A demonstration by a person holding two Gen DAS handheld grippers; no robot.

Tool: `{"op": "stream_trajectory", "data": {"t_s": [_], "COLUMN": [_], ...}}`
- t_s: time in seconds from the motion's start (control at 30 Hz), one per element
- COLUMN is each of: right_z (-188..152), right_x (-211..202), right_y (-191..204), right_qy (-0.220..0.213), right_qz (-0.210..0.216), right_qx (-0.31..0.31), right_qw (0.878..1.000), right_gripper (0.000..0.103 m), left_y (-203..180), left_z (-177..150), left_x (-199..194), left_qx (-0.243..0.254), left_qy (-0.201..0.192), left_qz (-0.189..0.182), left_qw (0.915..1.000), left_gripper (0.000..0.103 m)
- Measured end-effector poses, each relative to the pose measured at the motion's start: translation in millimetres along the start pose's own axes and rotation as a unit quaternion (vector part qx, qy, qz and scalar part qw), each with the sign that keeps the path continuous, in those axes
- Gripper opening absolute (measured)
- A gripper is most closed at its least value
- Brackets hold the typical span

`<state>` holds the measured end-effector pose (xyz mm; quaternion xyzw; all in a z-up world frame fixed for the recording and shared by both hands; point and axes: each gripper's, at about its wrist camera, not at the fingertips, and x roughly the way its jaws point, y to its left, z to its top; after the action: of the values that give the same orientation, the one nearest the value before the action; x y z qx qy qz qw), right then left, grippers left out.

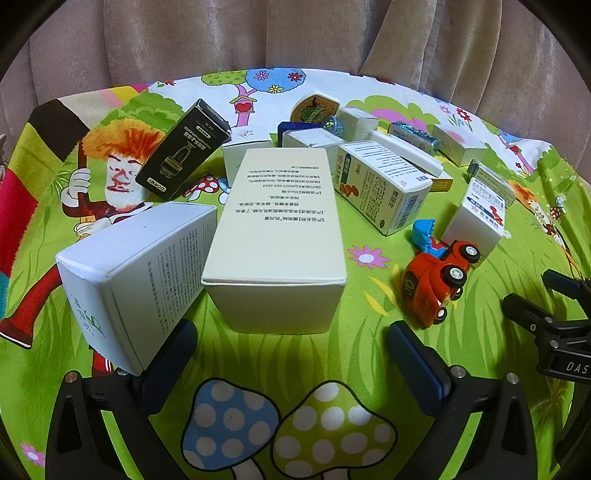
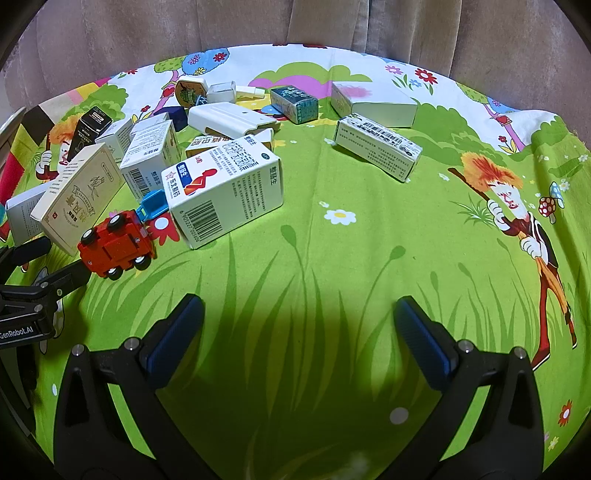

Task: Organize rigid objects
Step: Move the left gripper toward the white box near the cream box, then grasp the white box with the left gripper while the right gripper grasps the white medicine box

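**Boxes and a toy truck crowd the tabletop ahead of both tools**

Boxes lie scattered over the cartoon-print cloth (image 2: 332, 258) that covers the tabletop, and you hold both tools low over it with nothing between their fingers.

Your left tool (image 1: 291, 354) stands spread wide. Straight ahead of it, just past the fingertips, sits the cream box (image 1: 280, 229), lying lengthwise away from you with printed text on its top face. A tilted white box (image 1: 136, 273) leans beside the left finger (image 1: 173, 354); its lower corner overlaps that finger in the left wrist view, but you cannot tell whether they touch. Ahead and to the right of this tool the red toy truck (image 1: 436, 280) lies tipped on its side, its blue shovel (image 1: 424, 229) pointing away. Beyond the cream box lie a black box (image 1: 181, 151) to the left and an orange-and-white medicine box (image 1: 380, 184) to the right.

Your right tool (image 2: 299, 332) is also spread, with only bare green cloth between its pads. The nearest things lie ahead and to its left: the red toy truck (image 2: 116, 245), and just beyond it a white medicine box with a barcode (image 2: 229, 192). A long white barcode box (image 2: 376, 146) lies farther ahead, slightly right, well apart from the cluster. A beige curtain (image 2: 295, 22) hangs behind the tabletop.
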<state>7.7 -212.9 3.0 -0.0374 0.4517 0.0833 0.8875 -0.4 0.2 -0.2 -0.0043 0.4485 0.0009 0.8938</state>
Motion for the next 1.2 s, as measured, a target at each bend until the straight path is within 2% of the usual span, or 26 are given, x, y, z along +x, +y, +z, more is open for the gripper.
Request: {"op": "stream_trajectory", "data": {"t_s": [1.03,1.2], "right_z": [-2.7,-0.1], "right_x": [-2.5,0.7], "right_y": [3.0,-0.2], "right_qy": [0.0,0.0], "right_qz": [0.002,0.008], "right_qx": [-0.002,-0.008], "right_qw": [1.0,1.0], "right_gripper": [0.103,0.103], "left_y": [-0.1,0.2], "left_z": [-0.1,-9.6], "left_x": [-0.1,-9.1], "left_qx": [0.0,-0.022], "left_qy": [0.0,0.019], "left_qz": [0.0,0.019], "left_qw": [1.0,0.9994], "left_gripper": [0.103,0.103]}}
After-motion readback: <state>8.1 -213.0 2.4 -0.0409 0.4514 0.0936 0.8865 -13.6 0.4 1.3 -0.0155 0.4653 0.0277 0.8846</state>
